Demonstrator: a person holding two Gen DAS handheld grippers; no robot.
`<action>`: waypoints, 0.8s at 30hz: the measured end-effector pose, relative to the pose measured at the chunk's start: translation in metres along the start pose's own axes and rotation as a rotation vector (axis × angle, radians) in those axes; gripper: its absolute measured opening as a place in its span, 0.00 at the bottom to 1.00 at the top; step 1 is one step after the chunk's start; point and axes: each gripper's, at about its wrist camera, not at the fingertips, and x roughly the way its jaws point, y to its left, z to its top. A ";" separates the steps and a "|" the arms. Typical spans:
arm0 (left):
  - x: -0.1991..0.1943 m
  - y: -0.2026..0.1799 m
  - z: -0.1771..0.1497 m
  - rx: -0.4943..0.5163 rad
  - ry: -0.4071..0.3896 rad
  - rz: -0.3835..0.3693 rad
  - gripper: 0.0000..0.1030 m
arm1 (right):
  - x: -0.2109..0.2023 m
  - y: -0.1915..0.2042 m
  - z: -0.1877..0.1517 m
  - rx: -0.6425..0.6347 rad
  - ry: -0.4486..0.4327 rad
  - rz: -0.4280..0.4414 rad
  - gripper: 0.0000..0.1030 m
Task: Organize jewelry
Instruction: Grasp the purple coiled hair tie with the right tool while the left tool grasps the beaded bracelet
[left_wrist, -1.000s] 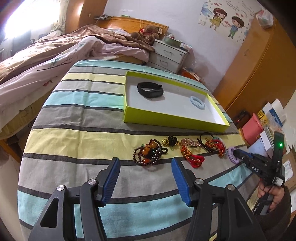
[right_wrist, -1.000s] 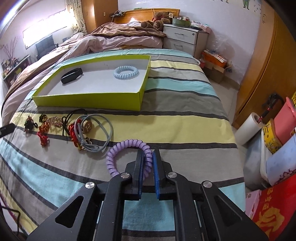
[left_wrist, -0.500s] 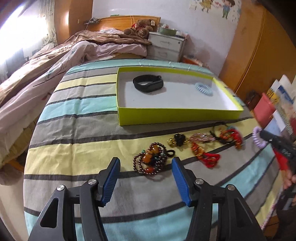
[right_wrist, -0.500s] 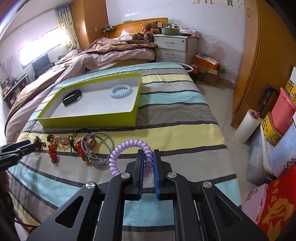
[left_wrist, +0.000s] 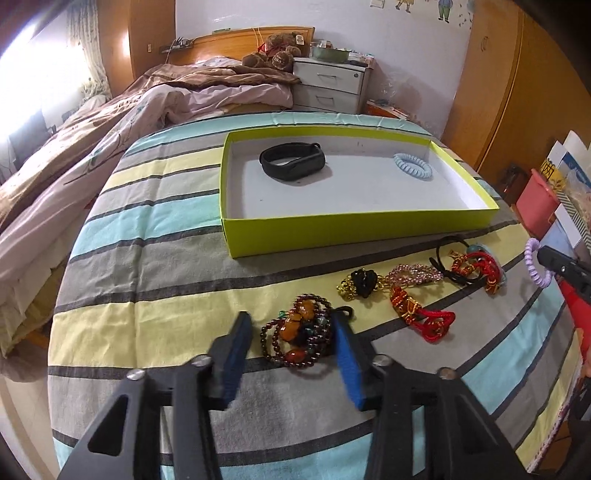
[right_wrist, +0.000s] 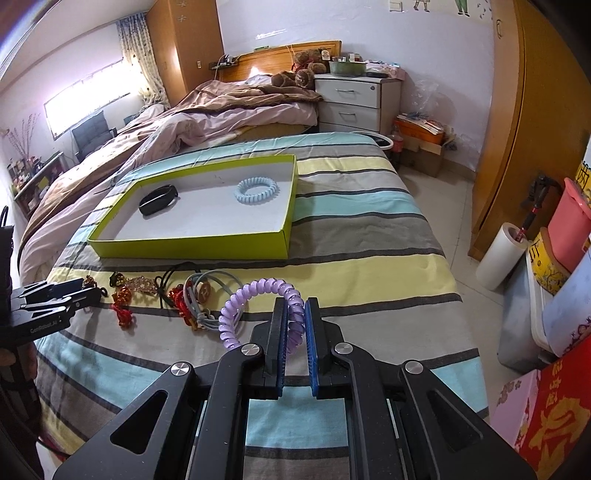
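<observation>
A lime-green box lies on the striped table and holds a black band and a light-blue spiral tie. My left gripper is open, its jaws either side of a dark beaded bracelet. My right gripper is shut on a purple spiral hair tie and holds it above the table; the tie shows at the right edge of the left wrist view. Red, gold and black jewelry lies in a row in front of the box.
An unmade bed lies to the left and behind. A white nightstand stands at the back. A wooden wardrobe and boxes and bins crowd the floor on the right.
My left gripper has moved forward and down so its jaws now flank the beaded bracelet. My right gripper has lifted the purple hair tie higher.
</observation>
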 end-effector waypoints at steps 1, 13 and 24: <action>0.000 0.000 0.000 0.001 0.000 -0.004 0.36 | 0.000 0.000 0.000 0.000 -0.001 0.002 0.09; -0.010 0.004 0.000 -0.022 -0.028 -0.003 0.27 | -0.002 0.002 0.001 0.005 -0.010 0.006 0.09; -0.035 0.001 0.010 -0.018 -0.087 -0.019 0.27 | -0.008 0.004 0.012 0.006 -0.037 0.027 0.09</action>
